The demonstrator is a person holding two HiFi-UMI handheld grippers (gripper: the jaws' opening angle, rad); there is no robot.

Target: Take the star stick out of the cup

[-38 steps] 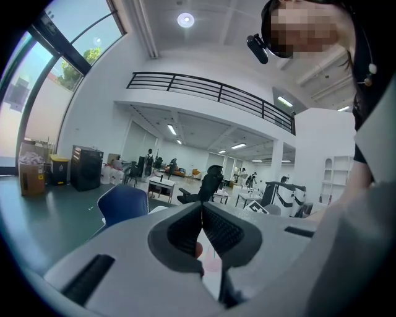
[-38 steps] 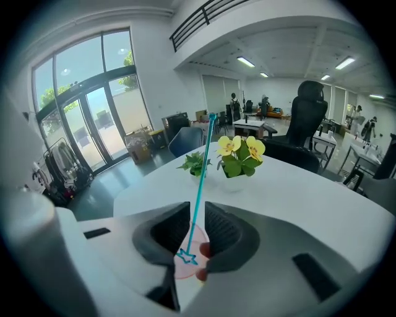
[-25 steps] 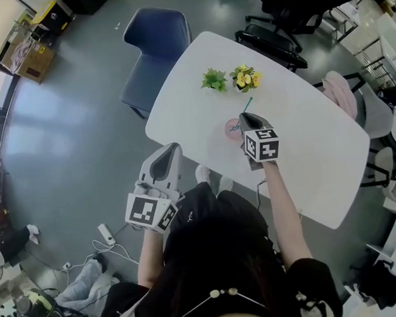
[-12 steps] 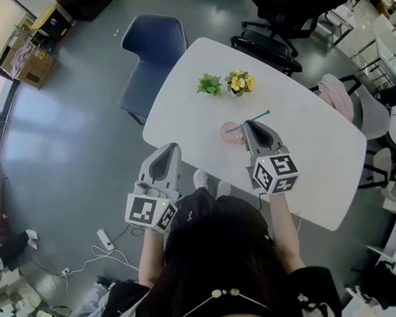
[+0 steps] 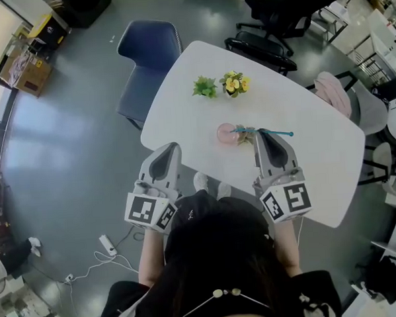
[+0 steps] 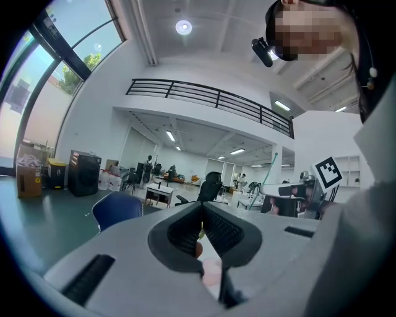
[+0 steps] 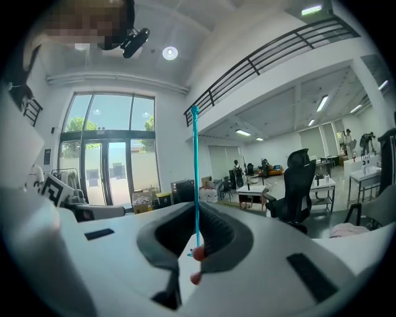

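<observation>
A pink cup (image 5: 226, 134) stands on the white table (image 5: 315, 122) near its front edge. My right gripper (image 5: 263, 134) is just right of the cup, shut on a thin teal star stick (image 5: 280, 133). The stick lies almost level, its left end over the cup's rim; whether that end is still inside I cannot tell. In the right gripper view the stick (image 7: 197, 179) rises straight up from the shut jaws of the right gripper (image 7: 196, 247). My left gripper (image 5: 170, 148) hangs off the table's left edge, shut and holding nothing; its jaws also look shut in the left gripper view (image 6: 202, 230).
Two small potted plants, one green (image 5: 204, 87) and one with yellow flowers (image 5: 234, 84), stand at the table's far side. A blue chair (image 5: 144, 51) is at the far left, black office chairs (image 5: 277, 18) beyond the table, and a pink cloth (image 5: 332, 91) on a seat at the right.
My right gripper has moved right and back toward the person with the stick. The stick has tipped from a steep lean to nearly level. The left gripper has stayed put.
</observation>
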